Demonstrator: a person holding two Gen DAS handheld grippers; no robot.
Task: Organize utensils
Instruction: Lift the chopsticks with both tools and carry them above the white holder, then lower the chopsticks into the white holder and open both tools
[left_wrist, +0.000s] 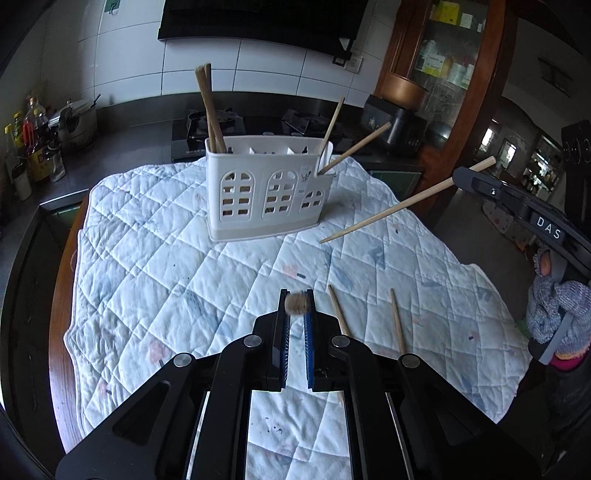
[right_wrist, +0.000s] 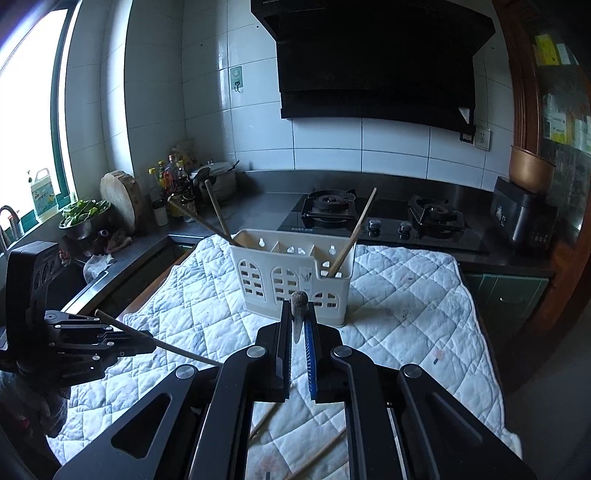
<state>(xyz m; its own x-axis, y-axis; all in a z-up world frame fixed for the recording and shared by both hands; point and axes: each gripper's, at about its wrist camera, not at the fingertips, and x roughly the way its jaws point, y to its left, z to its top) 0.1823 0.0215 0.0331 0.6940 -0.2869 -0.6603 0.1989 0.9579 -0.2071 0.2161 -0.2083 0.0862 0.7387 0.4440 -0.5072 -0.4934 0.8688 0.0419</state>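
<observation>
A white utensil holder (left_wrist: 266, 192) is seen standing upright on the quilted cloth (left_wrist: 184, 280) covering the bench, ahead of both tongs and apart from them. Several chopsticks are already stood in its end compartments. The left tongs (left_wrist: 297, 302) are closed on a chopstick end (left_wrist: 295, 303). The right tongs (right_wrist: 298, 308) are likewise clamped on a chopstick (left_wrist: 399, 205), held above the cloth. Two loose chopsticks (left_wrist: 397, 321) are left lying on the cloth near the left tongs.

Ahead of the claw we see a white-tiled wall (right_wrist: 332, 144) with a black range hood (right_wrist: 376, 62) above a gas hob (right_wrist: 384, 218) set in a dark counter (right_wrist: 266, 192). To its left a bright window (right_wrist: 33, 110); to its right a wooden cabinet (left_wrist: 443, 55).
</observation>
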